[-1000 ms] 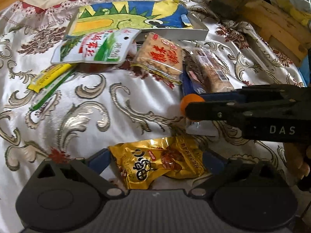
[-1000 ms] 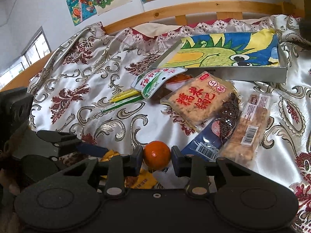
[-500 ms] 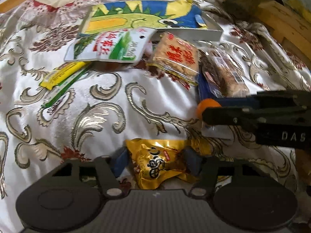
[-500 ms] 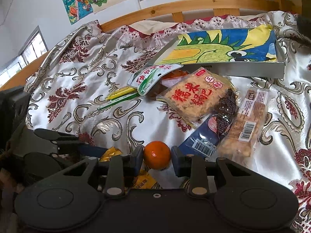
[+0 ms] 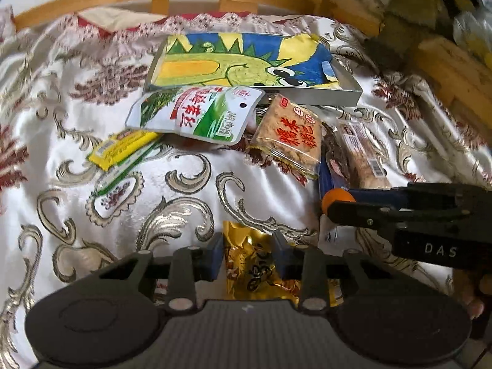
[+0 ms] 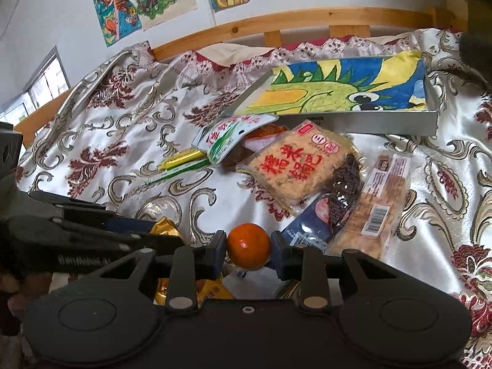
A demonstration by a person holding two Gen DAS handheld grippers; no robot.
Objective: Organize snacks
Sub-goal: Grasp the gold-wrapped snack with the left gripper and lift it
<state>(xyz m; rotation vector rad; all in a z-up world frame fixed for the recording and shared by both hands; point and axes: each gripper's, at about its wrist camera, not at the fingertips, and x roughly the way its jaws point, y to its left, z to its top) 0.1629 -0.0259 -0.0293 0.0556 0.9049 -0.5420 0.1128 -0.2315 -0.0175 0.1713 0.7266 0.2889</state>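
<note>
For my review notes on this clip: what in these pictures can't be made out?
- Gold snack packet: lower part hidden behind the left gripper body, left wrist view.
- Orange-red packet: mostly covered by the green-white pouch, right wrist view.
- Tray contents: only the dragon drawing shows, both views.
- Small print on packets: too small.

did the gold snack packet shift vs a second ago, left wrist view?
Yes. The gold snack packet is now pinched narrow between the left hand-held gripper's just-closing jaws, its right end lifted off the bedspread scroll it covered.
</note>
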